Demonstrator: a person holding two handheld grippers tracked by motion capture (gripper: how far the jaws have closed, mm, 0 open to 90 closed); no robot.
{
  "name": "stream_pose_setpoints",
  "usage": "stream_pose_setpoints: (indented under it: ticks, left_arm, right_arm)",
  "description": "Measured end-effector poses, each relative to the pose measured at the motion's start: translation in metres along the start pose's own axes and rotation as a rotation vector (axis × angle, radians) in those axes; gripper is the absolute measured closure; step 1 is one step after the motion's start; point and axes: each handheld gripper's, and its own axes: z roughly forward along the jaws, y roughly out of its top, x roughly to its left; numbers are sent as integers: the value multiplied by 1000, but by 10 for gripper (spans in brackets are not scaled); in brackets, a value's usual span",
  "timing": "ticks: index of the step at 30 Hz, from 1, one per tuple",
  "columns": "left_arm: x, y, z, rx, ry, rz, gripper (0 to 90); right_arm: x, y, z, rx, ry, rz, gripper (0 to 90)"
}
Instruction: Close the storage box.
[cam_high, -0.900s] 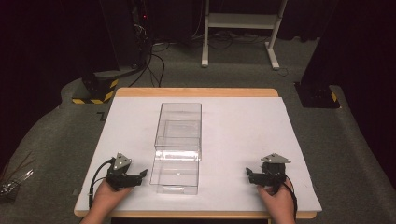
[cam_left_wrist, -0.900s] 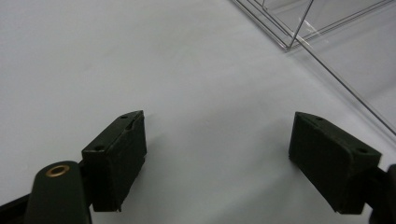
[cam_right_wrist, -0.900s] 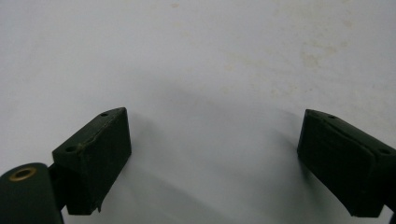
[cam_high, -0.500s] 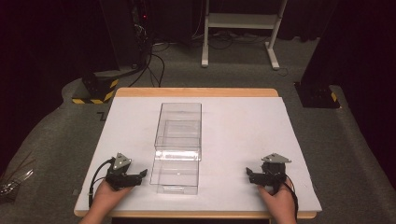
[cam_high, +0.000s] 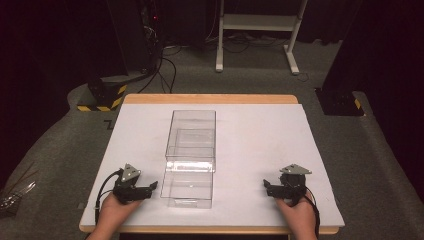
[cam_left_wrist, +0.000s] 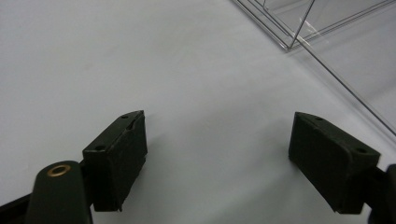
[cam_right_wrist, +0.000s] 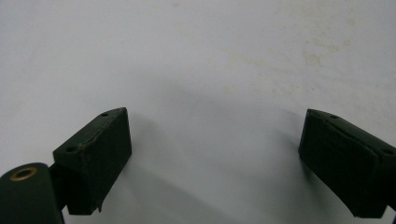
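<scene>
A clear, rectangular plastic box (cam_high: 190, 155) with see-through walls stands on the white sheet (cam_high: 260, 145) that covers the wooden table (cam_high: 210, 99), its long side running away from the person, a little left of the sheet's middle. Its near end sits between the two hands.

The left gripper (cam_high: 150, 189), black with a grey three-cornered plate on top, rests on the sheet just beside the box's near left corner, pointing toward the box wall without touching it. In the left gripper view (cam_left_wrist: 217, 154) its jaws stand wide apart with only bare white sheet between them, and the box's lower edge (cam_left_wrist: 327, 60) runs across the upper right, apart from the pads.

The right gripper (cam_high: 268, 187), of the same make, lies on the sheet well apart from the box, on the box's right, pointing toward it. In the right gripper view (cam_right_wrist: 215, 158) its jaws are likewise spread wide and hold nothing; faintly stained sheet lies between them.
</scene>
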Motion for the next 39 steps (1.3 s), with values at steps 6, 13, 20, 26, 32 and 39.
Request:
stream_pose_setpoints:
  ticks: [6,13,20,26,32,39]
  left_arm:
    - [-1,0,-1,3,6,1,207]
    - [2,0,-2,5,-24,1,150]
    - [4,0,-6,-19,-47,-10,138]
    - [3,2,-10,-31,-51,-7,130]
    - [3,4,-13,-43,-53,-1,130]
    - [2,6,-18,-56,-57,-2,128]
  right_arm:
    - [0,0,0,-3,-1,-4,93]
    - [0,0,0,-4,-1,-4,93]
    - [0,0,0,-4,0,-2,93]
    - [0,0,0,-4,-1,-1,94]
    - [0,-1,0,-5,-1,-1,93]
    - [0,-1,0,-5,-2,-2,94]
